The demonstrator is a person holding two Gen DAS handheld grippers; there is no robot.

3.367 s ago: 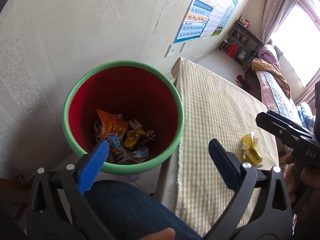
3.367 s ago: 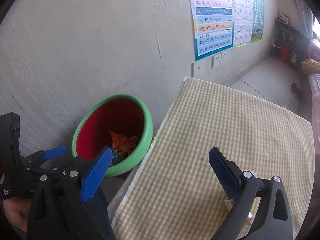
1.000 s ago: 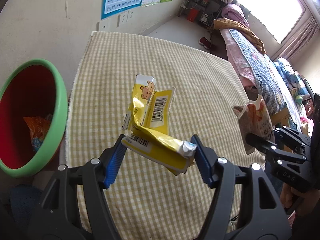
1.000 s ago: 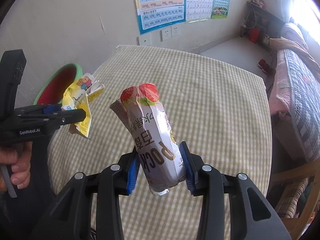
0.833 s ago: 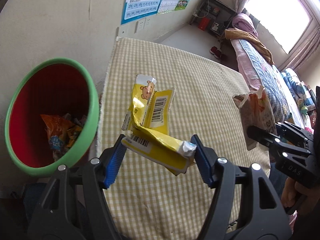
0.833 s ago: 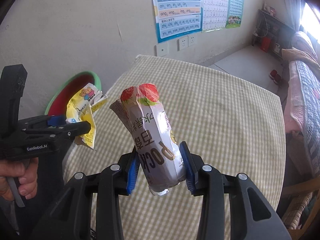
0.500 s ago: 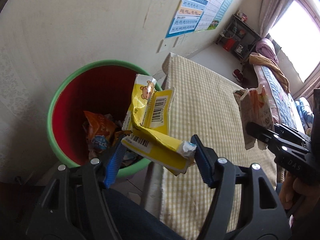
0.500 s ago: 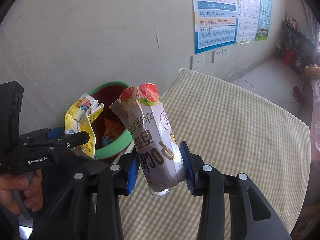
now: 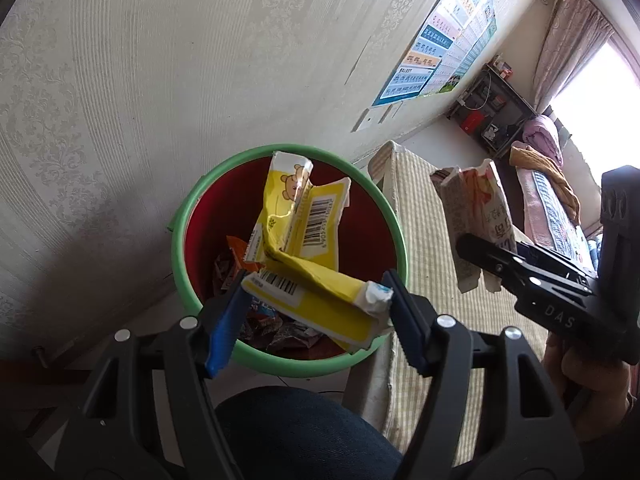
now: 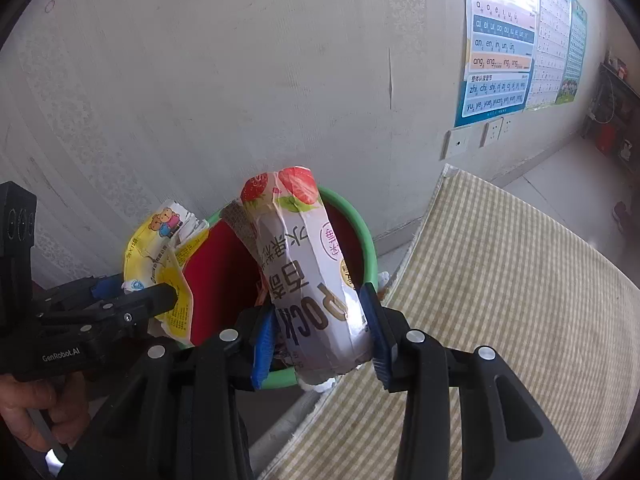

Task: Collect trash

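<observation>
My left gripper (image 9: 316, 316) is shut on a crumpled yellow wrapper (image 9: 304, 240) with a bear print and barcodes, held over the mouth of the red bin with a green rim (image 9: 180, 236). Several wrappers (image 9: 280, 330) lie in the bin's bottom. My right gripper (image 10: 320, 332) is shut on a pale Pocky packet (image 10: 308, 272) with strawberries printed on top, upright over the bin's near edge (image 10: 366, 240). The packet (image 9: 476, 220) and right gripper (image 9: 480, 256) also show in the left wrist view; the yellow wrapper (image 10: 160, 264) and left gripper (image 10: 160, 300) show in the right wrist view.
A table with a yellow checked cloth (image 10: 500, 300) stands right beside the bin. The wallpapered wall (image 9: 160, 80) is close behind the bin, with charts (image 10: 504, 40) and sockets (image 10: 472, 138). My knee in blue jeans (image 9: 296, 432) is below the bin. A bed (image 9: 552, 200) is at the far right.
Both grippers have swung left from over the table to the bin, carrying their wrappers. The yellow wrapper is now over the bin's mouth and the Pocky packet over its edge.
</observation>
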